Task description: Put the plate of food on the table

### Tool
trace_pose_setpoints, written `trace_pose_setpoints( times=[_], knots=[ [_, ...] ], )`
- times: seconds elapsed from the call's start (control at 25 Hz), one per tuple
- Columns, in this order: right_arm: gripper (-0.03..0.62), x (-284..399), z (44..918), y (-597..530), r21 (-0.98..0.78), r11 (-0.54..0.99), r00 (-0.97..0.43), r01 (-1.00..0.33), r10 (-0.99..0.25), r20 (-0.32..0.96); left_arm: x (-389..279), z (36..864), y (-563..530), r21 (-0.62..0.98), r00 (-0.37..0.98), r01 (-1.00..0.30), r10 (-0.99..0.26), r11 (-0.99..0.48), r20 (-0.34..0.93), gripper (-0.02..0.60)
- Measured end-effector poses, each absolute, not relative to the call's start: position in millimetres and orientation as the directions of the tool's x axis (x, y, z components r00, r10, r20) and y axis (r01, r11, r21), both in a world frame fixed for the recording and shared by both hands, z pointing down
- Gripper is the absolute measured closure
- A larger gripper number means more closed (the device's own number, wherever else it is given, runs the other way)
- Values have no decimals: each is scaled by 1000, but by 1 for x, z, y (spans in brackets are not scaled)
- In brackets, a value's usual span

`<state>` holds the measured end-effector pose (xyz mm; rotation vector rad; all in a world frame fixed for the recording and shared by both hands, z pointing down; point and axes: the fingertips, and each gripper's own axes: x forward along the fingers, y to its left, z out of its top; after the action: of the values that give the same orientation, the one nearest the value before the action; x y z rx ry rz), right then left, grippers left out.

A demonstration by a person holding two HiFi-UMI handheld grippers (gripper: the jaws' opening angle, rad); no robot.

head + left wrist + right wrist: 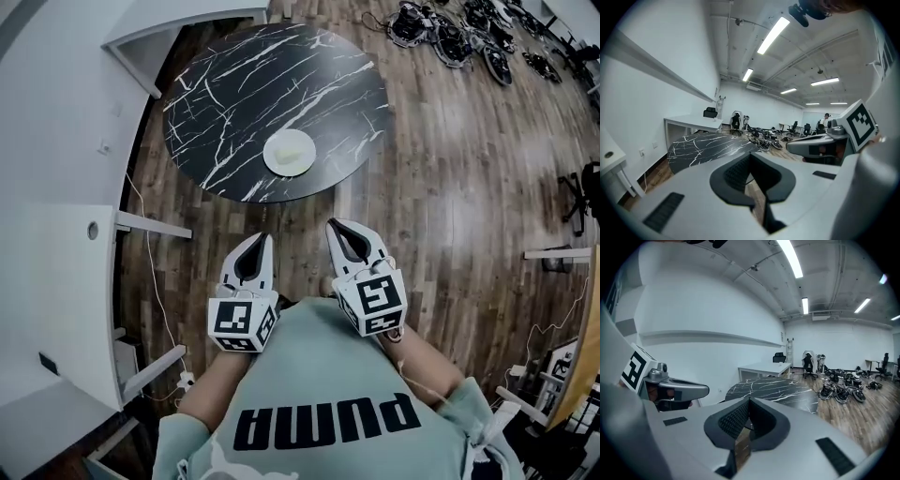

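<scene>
tabletop point(234, 84): round, black with white veining, standing on the wood floor point(450, 187) ahead of the person.
plate of food point(289, 153): pale round plate carrying a pale heap. It is sitting flat on the tabletop, close to the near edge and a little right of that edge's middle.
left gripper point(256, 240): hovering over the floor, short of the tabletop's near edge and well apart from the plate, pointing toward the tabletop.
left fingers point(736, 171): pressing together at the tips and pinching nothing. Only floor is showing through the loop behind the tips.
right gripper point(342, 227): hovering just beside the left gripper, about level with it, also off the tabletop and pointing toward the near edge.
right fingers point(733, 420): pressing together tip to tip and carrying nothing. Floor and a sliver of tabletop are showing through the gap behind the tips.
marker cubes: one is riding at the rear of each gripper, close to the person's chest.
person: wearing a pale green shirt point(328, 394) that is filling the bottom of the head view, with both forearms reaching forward to the grippers.
white desk point(56, 291): standing off the tabletop's left side.
black gear point(459, 33): lying in a heap on the floor, beyond the tabletop's far right edge.
</scene>
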<state>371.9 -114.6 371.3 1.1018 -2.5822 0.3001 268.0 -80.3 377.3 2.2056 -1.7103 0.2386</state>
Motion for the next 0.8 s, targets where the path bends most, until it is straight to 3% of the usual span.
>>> trace_pose_setpoints(
  times=[0.8],
  knots=[
    [586, 452, 403, -74, -62, 770, -733, -635, -575, 363, 336, 411, -20, 124, 68, -992, -917, -20, 392, 575]
  ],
)
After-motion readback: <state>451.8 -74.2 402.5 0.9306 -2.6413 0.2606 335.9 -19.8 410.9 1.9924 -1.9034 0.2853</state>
